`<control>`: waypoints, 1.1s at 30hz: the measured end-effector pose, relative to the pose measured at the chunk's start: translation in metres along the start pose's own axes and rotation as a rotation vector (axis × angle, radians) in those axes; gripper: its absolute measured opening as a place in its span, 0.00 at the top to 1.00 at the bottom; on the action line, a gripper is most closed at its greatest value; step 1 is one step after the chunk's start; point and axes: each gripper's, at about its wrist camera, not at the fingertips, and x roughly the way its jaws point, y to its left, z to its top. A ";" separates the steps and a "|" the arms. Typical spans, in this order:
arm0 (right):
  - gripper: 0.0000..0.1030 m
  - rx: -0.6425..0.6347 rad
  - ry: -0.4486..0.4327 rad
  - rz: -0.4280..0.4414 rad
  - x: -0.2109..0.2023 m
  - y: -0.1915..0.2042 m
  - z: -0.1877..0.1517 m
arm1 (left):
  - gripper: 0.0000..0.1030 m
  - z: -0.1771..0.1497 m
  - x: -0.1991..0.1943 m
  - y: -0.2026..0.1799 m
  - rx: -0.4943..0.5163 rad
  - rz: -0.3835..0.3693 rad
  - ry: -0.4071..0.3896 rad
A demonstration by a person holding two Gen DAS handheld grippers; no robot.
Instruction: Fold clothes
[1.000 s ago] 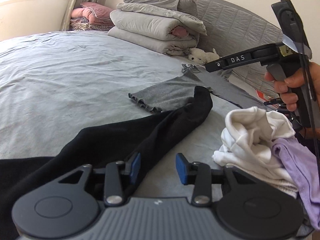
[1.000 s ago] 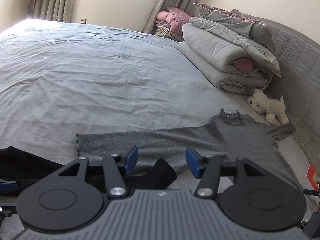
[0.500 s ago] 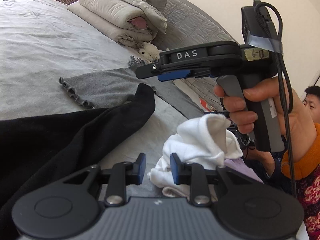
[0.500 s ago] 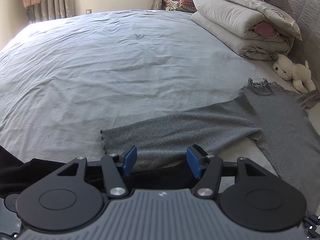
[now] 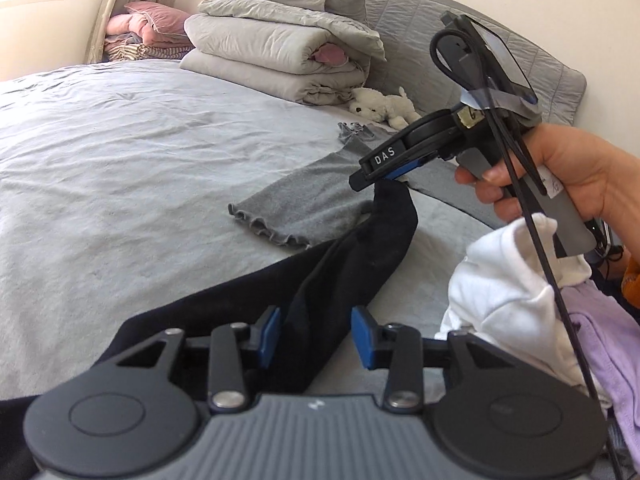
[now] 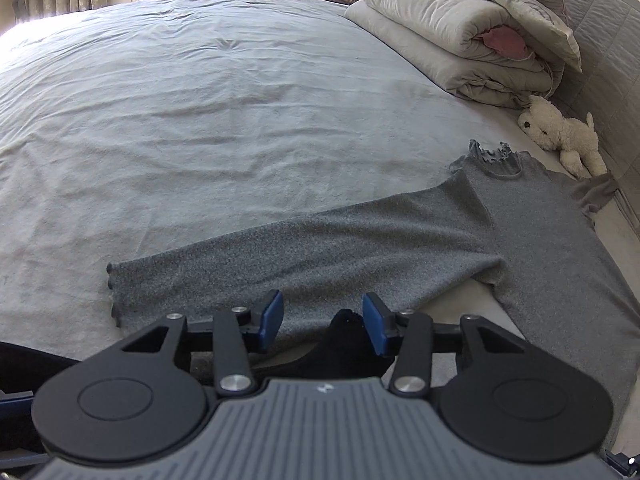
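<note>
A black garment (image 5: 352, 264) lies on the grey bed sheet (image 5: 120, 152), one long end stretched toward a grey long-sleeved top (image 5: 304, 200). My left gripper (image 5: 314, 334) is open, its jaws on either side of the black cloth near its lower part. My right gripper (image 5: 380, 180) hovers right over the black tip, which rises to its blue pads. In the right wrist view the right gripper (image 6: 322, 322) is open, with the black tip (image 6: 348, 344) between its jaws and the grey top (image 6: 360, 236) spread flat beyond.
A pile of white (image 5: 504, 292) and lilac (image 5: 600, 344) clothes sits at the right. Folded grey duvets (image 5: 280, 56), pink pillows (image 5: 148, 28) and a white plush toy (image 5: 380, 106) lie by the headboard. The sheet (image 6: 200, 100) stretches wide to the left.
My left gripper swung back left and opened wider around the black cloth. My right gripper came down toward the black tip, which now stands between its jaws.
</note>
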 end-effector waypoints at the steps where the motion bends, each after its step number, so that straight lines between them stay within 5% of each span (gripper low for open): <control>1: 0.77 -0.005 0.012 -0.002 0.003 -0.001 -0.001 | 0.63 0.000 0.001 0.000 0.000 0.004 0.001; 2: 0.92 -0.010 0.025 -0.003 0.006 -0.002 -0.003 | 0.66 0.000 0.002 0.000 0.000 0.006 0.001; 5: 0.96 -0.031 0.000 -0.012 0.001 -0.005 -0.004 | 0.94 0.000 0.005 -0.002 0.011 0.018 0.016; 8: 0.97 -0.020 -0.069 -0.008 -0.015 -0.012 0.002 | 0.95 0.001 0.001 -0.006 0.027 0.037 -0.010; 15: 0.97 0.082 -0.289 0.078 -0.057 -0.042 0.022 | 0.95 0.012 -0.030 -0.017 0.048 0.129 -0.207; 18: 0.97 0.041 -0.264 0.083 -0.056 -0.050 0.015 | 0.95 0.008 -0.023 -0.029 0.096 0.075 -0.136; 23: 0.97 -0.127 0.008 0.066 -0.028 -0.055 -0.024 | 0.92 -0.013 0.004 -0.048 0.194 -0.029 0.086; 27: 0.96 -0.188 0.121 0.049 -0.022 -0.063 -0.047 | 0.79 -0.016 0.001 -0.053 0.198 -0.079 0.119; 31: 0.78 -0.192 0.112 0.016 -0.031 -0.072 -0.052 | 0.70 -0.013 -0.014 -0.049 0.170 -0.118 0.118; 33: 0.57 -0.160 0.058 0.025 -0.037 -0.076 -0.049 | 0.62 -0.011 -0.023 -0.043 0.165 -0.100 0.096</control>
